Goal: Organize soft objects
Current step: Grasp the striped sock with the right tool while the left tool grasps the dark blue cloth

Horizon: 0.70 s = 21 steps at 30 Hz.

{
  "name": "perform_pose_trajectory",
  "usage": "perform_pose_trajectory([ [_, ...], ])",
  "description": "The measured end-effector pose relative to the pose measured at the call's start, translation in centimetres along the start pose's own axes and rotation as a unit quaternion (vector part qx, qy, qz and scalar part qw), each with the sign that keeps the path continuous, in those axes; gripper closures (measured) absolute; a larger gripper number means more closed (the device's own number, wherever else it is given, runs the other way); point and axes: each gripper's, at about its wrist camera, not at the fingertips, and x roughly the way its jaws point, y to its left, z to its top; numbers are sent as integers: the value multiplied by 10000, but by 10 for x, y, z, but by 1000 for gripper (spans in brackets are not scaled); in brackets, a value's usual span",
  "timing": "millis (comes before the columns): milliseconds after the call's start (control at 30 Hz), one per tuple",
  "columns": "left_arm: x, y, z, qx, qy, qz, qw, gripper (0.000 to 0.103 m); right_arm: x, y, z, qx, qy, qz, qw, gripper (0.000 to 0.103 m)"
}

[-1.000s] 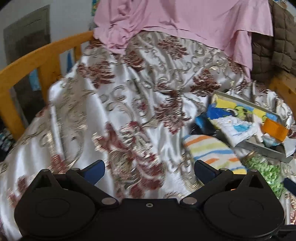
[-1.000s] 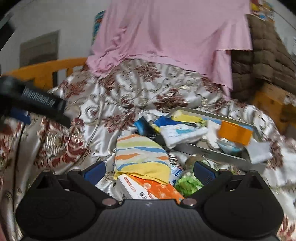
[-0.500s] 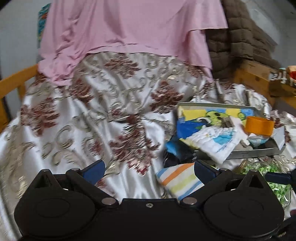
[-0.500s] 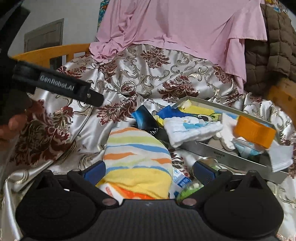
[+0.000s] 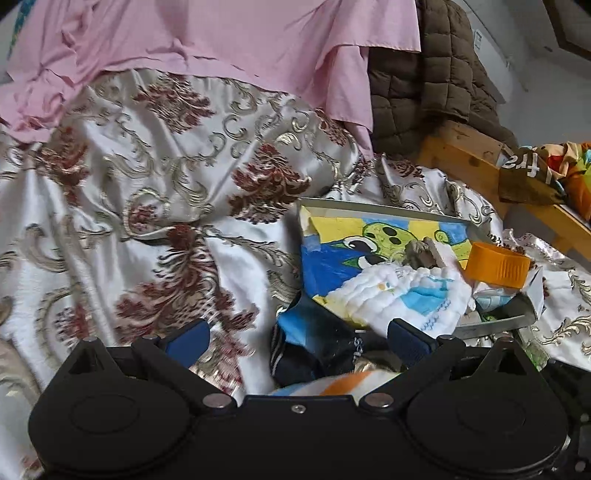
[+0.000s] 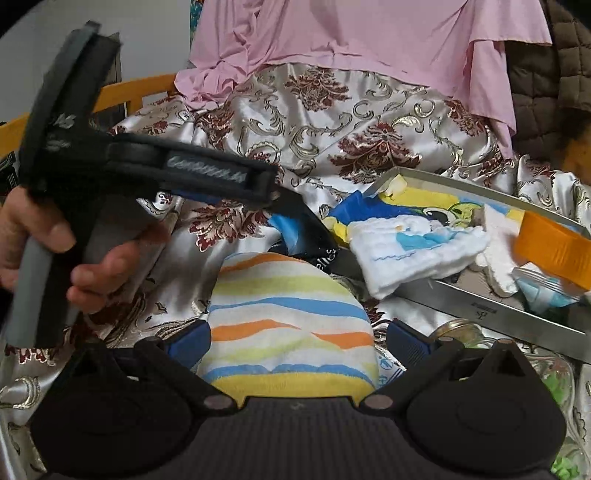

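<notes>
A striped folded towel [image 6: 288, 325] lies on the satin bedspread [image 6: 332, 122], between the fingers of my open right gripper [image 6: 295, 343]. A white and blue cloth [image 6: 413, 247] hangs over the edge of a metal tray [image 6: 491, 310]. A dark blue packet [image 5: 317, 343] lies just ahead of my open left gripper [image 5: 299, 338], and the towel's top [image 5: 351, 380] shows below it. The left gripper body [image 6: 147, 173] shows in the right wrist view, held in a hand, pointing at the packet [image 6: 306, 236]. The white cloth [image 5: 402, 295] also shows in the left wrist view.
The tray [image 5: 491, 325] holds a cartoon-print bag [image 5: 369, 240], an orange cup [image 5: 495, 266] and small items. A pink sheet [image 5: 207, 33] and brown quilt [image 5: 436, 85] lie behind. A wooden bed rail [image 5: 476, 166] runs at right. A glass jar [image 6: 461, 330] lies below the tray.
My left gripper swung right and closer to the tray and dark packet. My right gripper moved forward over the striped towel, which now sits between its fingers.
</notes>
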Motion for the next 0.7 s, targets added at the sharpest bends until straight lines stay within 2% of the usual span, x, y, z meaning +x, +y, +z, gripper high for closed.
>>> perform_pose_trajectory([
  [133,18,-1,6,146,157,-346,9992,1,9,1,0,-39,174,-86,9998,0],
  [267,36,-1,3,440,490,-500,9966,1,15,3,1,-83,330,-112,9994,0],
  [400,52,1,-6,516,819,-603,9935,5,21,7,3,-167,449,-256,9985,0],
  [567,62,8,-11,420,916,-680,9926,6,28,8,4,-216,583,-324,9975,0],
  [700,66,6,-14,567,892,-747,9916,8,32,12,5,-325,622,-392,9968,0],
])
